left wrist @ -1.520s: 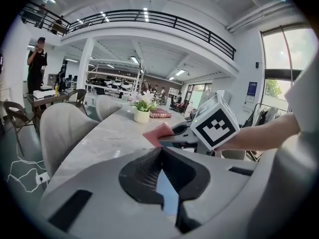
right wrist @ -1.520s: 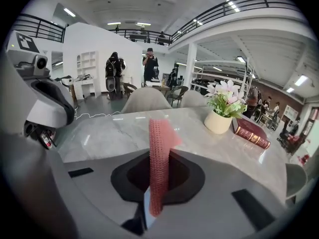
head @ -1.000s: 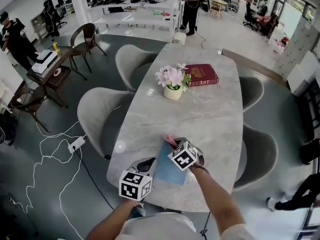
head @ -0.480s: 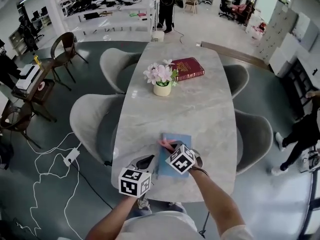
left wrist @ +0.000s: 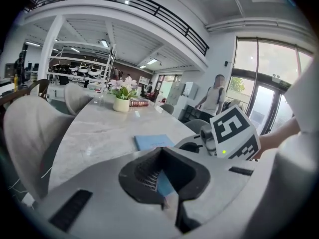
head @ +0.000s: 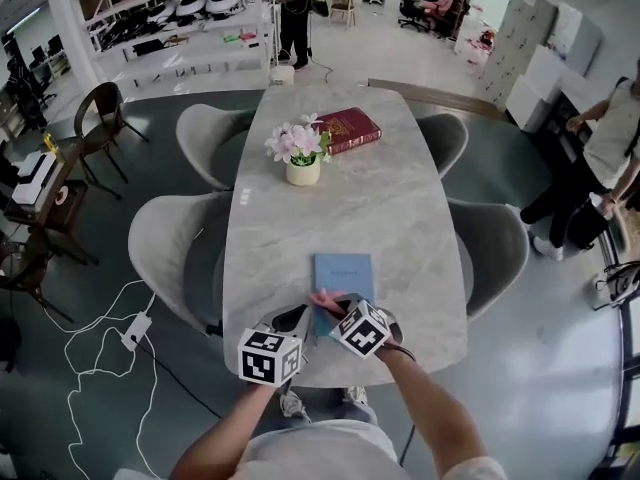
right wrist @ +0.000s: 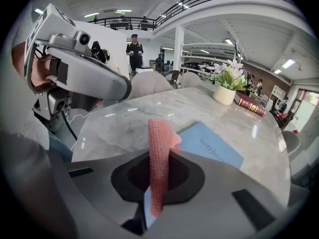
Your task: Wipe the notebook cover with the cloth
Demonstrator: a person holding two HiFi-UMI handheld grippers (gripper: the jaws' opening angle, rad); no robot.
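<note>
The wiping step is judged to be in hand, at or near its start. The cloth [head: 325,297] is held at the near edge of the notebook [head: 345,271]. The notebook lies flat and closed on the marble table [head: 400,208], close to the person's end, and most of its blue cover is left bare beyond the cloth.

On the left, the left gripper [head: 296,319] is set at the notebook's near left corner. In the left gripper view its jaws are seen drawn together at the tips, and a blue sliver is shown in the slit behind them. Whether the cover's corner is nipped there or only seen through the gap cannot be told. The notebook is judged to be steadied from this side.

To the right, the right gripper [head: 338,308] is closed on the pink cloth. In the right gripper view the cloth is seen as a narrow upright band pinched between the jaws, with no gap at either side. Its free end is carried past the tips toward the notebook.

For the next move, the cloth is to be laid down onto the cover and drawn across it toward the far edge. Only light pressure is called for, so that the notebook is not pushed along the smooth table.
</note>
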